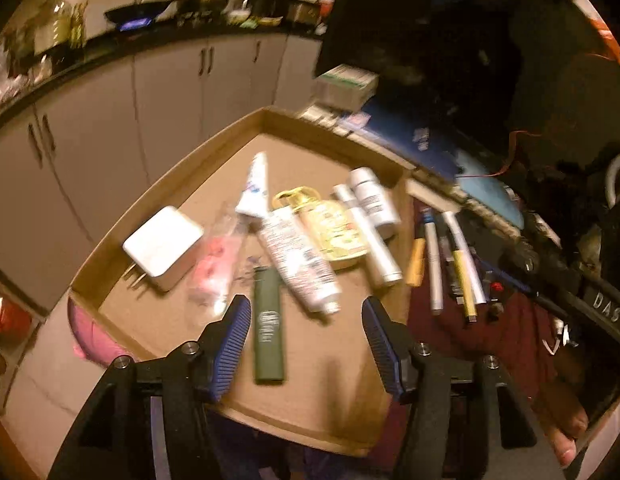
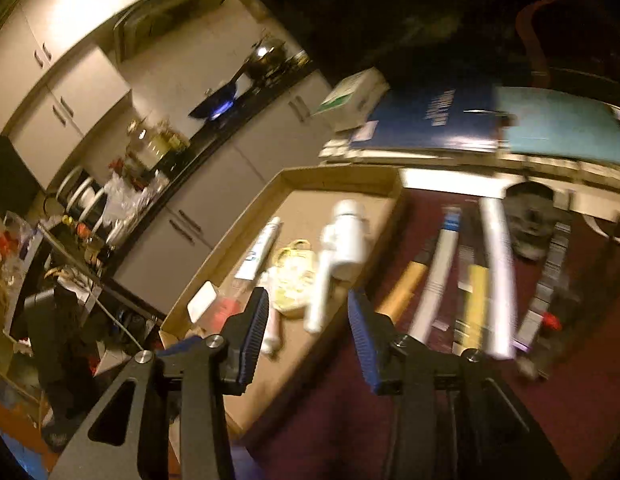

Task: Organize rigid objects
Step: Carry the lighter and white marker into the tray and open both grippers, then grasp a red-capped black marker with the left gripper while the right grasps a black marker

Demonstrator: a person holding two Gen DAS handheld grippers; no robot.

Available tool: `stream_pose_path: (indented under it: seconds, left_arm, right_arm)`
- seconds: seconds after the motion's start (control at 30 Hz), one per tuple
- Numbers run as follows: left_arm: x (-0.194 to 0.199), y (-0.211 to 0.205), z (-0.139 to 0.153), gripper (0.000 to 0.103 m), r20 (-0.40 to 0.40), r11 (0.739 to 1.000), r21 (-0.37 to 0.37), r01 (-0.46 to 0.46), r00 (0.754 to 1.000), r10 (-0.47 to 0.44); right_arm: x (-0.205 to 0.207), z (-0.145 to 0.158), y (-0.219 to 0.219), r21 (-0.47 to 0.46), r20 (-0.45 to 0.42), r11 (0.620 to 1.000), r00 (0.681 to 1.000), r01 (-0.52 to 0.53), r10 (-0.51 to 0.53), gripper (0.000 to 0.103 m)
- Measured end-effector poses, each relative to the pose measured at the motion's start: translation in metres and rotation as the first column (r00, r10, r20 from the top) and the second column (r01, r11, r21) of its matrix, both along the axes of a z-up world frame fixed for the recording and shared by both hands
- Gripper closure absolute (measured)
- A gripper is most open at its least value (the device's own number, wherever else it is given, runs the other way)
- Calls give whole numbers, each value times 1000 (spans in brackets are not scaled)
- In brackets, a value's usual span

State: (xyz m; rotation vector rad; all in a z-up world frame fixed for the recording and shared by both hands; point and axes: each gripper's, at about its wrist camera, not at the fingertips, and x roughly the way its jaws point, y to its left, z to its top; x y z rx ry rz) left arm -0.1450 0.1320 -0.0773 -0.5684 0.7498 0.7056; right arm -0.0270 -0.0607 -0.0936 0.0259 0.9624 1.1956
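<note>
A shallow cardboard tray (image 1: pixel 158 190) holds a white charger (image 1: pixel 162 246), a pink clear packet (image 1: pixel 214 268), a dark green lighter-like stick (image 1: pixel 268 326), white tubes (image 1: pixel 298 262), a yellow bottle (image 1: pixel 329 226) and white bottles (image 1: pixel 371 198). Several pens and markers (image 1: pixel 449 264) lie on the maroon cloth right of the tray. My left gripper (image 1: pixel 306 330) is open and empty above the tray's near part, the green stick between its fingers. My right gripper (image 2: pixel 308 334) is open and empty over the tray's right edge (image 2: pixel 393 208); the pens (image 2: pixel 469 276) lie to its right.
Stacked blue books (image 1: pixel 405 136) and a white-green box (image 1: pixel 345 84) stand behind the tray. Kitchen cabinets (image 1: pixel 110 128) and a cluttered counter lie beyond. A toe (image 1: pixel 567 436) shows at lower right. The maroon cloth (image 2: pixel 341 400) spreads under the right gripper.
</note>
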Motion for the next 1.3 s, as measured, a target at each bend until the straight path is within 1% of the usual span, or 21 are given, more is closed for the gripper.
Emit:
stream_pose_path:
  seconds: [0.1, 0.17, 0.27, 0.37, 0.43, 0.47, 0.6, 0.67, 0.73, 0.8, 0.87, 0.9, 1.0, 1.07, 1.1, 1.13, 1.17, 1.2, 1.23, 1.27, 1.3]
  left_arm:
    - [6, -16, 10, 32, 66, 998, 20, 59, 996, -60]
    - [12, -25, 15, 30, 99, 995, 24, 95, 990, -97]
    - [22, -39, 18, 30, 110, 988, 27, 150, 982, -152]
    - [28, -48, 19, 30, 100, 984, 40, 172, 979, -175]
    - [30, -51, 20, 30, 100, 983, 41, 177, 978, -181]
    - [28, -53, 20, 30, 96, 983, 45, 177, 979, -181]
    - [28, -54, 18, 30, 85, 983, 50, 176, 980, -180]
    - [28, -53, 17, 30, 91, 983, 39, 179, 979, -182]
    - [28, -53, 17, 30, 93, 983, 35, 180, 979, -182]
    - [30, -54, 16, 30, 87, 981, 37, 190, 977, -193]
    - [34, -55, 17, 30, 87, 978, 29, 205, 974, -207]
    - [37, -55, 18, 30, 95, 975, 12, 220, 971, -220]
    - [53, -59, 22, 30, 110, 959, -17, 284, 954, -280]
    - [68, -63, 25, 30, 102, 944, -14, 329, 940, -326]
    - [76, -65, 27, 30, 98, 940, -7, 341, 936, -339]
    - [81, -65, 27, 30, 94, 938, -5, 345, 934, -343]
    - [85, -66, 28, 30, 91, 937, -6, 350, 933, -348]
    - [90, -66, 27, 30, 89, 936, -10, 352, 932, -350]
    - [94, -66, 27, 30, 85, 935, -13, 353, 932, -351]
    - [96, -66, 26, 30, 78, 936, -11, 352, 933, -350]
    - [98, -66, 26, 30, 69, 937, -7, 349, 935, -348]
  right_arm:
    - [19, -2, -45, 8, -23, 995, 994, 103, -103, 62]
    - [35, -6, -68, 2, -50, 984, 983, 177, -176, 62]
    - [61, -17, -95, -40, -99, 954, 949, 296, -298, 62]
    - [83, -32, -105, -121, -138, 916, 907, 383, -398, 62]
    - [95, -44, -107, -160, -164, 901, 890, 402, -426, 63]
    - [100, -51, -104, -186, -177, 895, 882, 406, -436, 67]
    - [107, -62, -94, -234, -195, 883, 870, 408, -453, 72]
    - [110, -64, -93, -230, -224, 874, 851, 427, -475, 72]
    - [111, -64, -89, -228, -228, 873, 848, 432, -479, 73]
    - [111, -64, -90, -227, -221, 877, 854, 424, -471, 82]
    - [109, -64, -98, -221, -240, 878, 849, 425, -472, 89]
    - [108, -65, -103, -208, -246, 881, 849, 424, -467, 103]
    - [103, -66, -122, -186, -257, 883, 846, 432, -468, 103]
    - [102, -69, -130, -186, -260, 885, 847, 427, -463, 103]
    - [102, -67, -132, -167, -260, 889, 851, 426, -456, 103]
    - [102, -62, -134, -144, -242, 892, 859, 428, -451, 103]
    - [101, -54, -136, -125, -205, 885, 862, 448, -465, 101]
    - [101, -50, -137, -110, -194, 882, 860, 459, -472, 99]
    - [102, -47, -136, -101, -191, 882, 861, 461, -472, 94]
    - [103, -45, -132, -96, -196, 891, 869, 443, -453, 76]
    - [105, -45, -127, -89, -199, 903, 881, 420, -429, 72]
